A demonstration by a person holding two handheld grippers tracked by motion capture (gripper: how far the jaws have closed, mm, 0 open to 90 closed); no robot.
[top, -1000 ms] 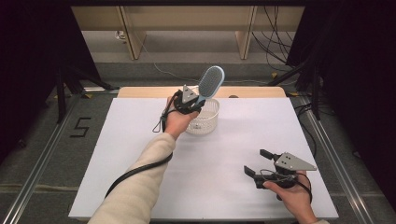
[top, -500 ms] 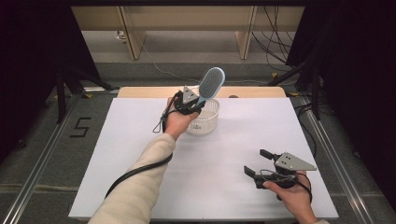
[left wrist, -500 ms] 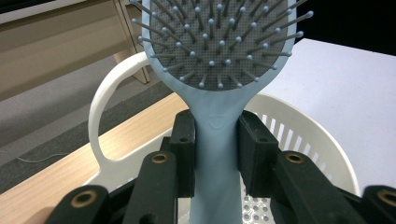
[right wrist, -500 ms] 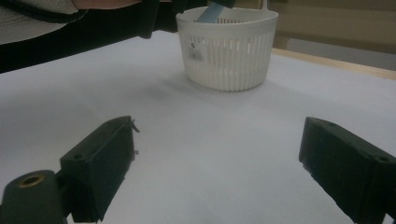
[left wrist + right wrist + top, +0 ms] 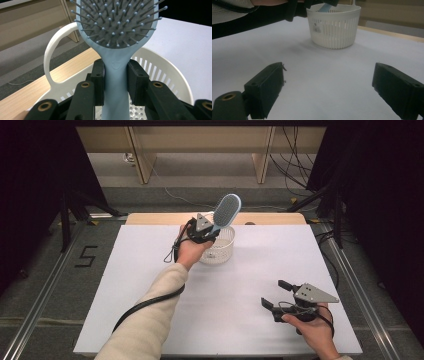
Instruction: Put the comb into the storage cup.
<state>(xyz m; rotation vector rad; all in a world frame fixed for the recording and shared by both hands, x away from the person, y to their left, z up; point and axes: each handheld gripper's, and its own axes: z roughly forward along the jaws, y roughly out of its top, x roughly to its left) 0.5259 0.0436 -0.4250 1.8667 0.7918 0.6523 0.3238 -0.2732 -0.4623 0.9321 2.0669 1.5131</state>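
Note:
A light blue hairbrush (image 5: 226,211) with grey bristles sticks up over a white slatted basket (image 5: 225,251) at the back of the table. My left gripper (image 5: 209,231) is shut on the brush's handle (image 5: 115,82), and its pads press on both sides just below the head. The handle's lower end reaches down into the basket (image 5: 160,70), whose loop handle (image 5: 53,53) rises on the left. My right gripper (image 5: 276,293) rests open near the table's front right, its jaws spread wide over bare white surface (image 5: 327,75), with the basket (image 5: 334,27) far ahead.
The white table (image 5: 150,270) has a wooden strip (image 5: 270,218) along its back edge. Cables trail from both grippers. Beyond the table stand wooden legs (image 5: 140,155) and loose floor cables. A metal rail runs along the left floor beside a "5" mark (image 5: 86,256).

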